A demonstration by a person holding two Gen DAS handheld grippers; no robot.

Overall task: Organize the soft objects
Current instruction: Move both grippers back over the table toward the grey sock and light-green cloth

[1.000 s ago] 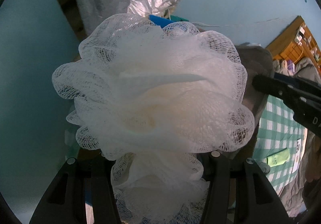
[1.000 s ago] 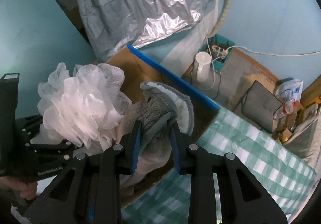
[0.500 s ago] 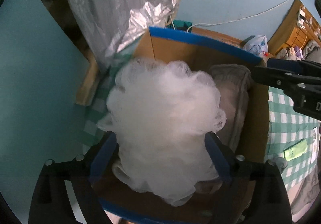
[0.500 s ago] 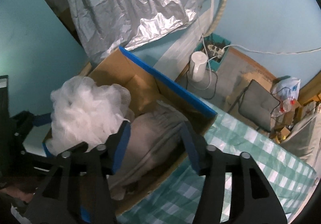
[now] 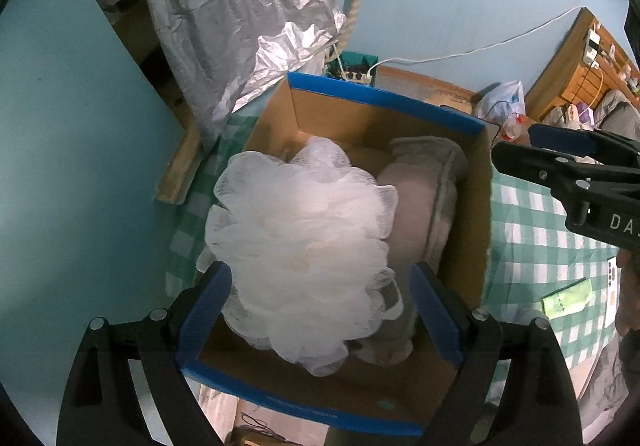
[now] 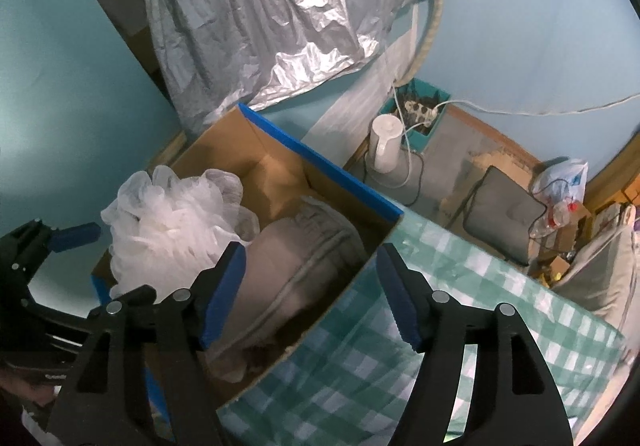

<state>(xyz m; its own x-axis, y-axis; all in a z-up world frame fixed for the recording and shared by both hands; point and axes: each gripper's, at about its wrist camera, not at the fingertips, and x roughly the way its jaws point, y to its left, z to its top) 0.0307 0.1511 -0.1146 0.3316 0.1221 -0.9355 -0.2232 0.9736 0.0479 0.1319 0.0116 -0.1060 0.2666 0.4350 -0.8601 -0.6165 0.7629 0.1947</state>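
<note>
A white mesh bath pouf [image 5: 296, 254] rests in the left half of a blue-rimmed cardboard box [image 5: 384, 98]. Above it my left gripper [image 5: 320, 290] stands open, its blue pads wide on either side and not pressing the pouf. A rolled grey cloth [image 6: 296, 270] lies in the box's right half beside the pouf [image 6: 172, 218]. My right gripper [image 6: 312, 290] hovers over the cloth and the box's near wall [image 6: 344, 286]; its jaws are opening and grip nothing. Each gripper shows at the edge of the other's view: the right gripper [image 5: 560, 162], the left gripper [image 6: 60, 242].
The box stands on a green-and-white checked cloth [image 6: 460, 278], where a small green packet [image 5: 566, 298] lies. Behind hang a crinkled silver sheet [image 6: 280, 6] and blue walls. On the floor beyond are a white kettle [image 6: 386, 144], a power strip, a grey cushion [image 6: 506, 214] and a plastic bag.
Both grippers opened and rose. The left let go of the pouf and the right let go of the grey cloth; both things now lie in the box.
</note>
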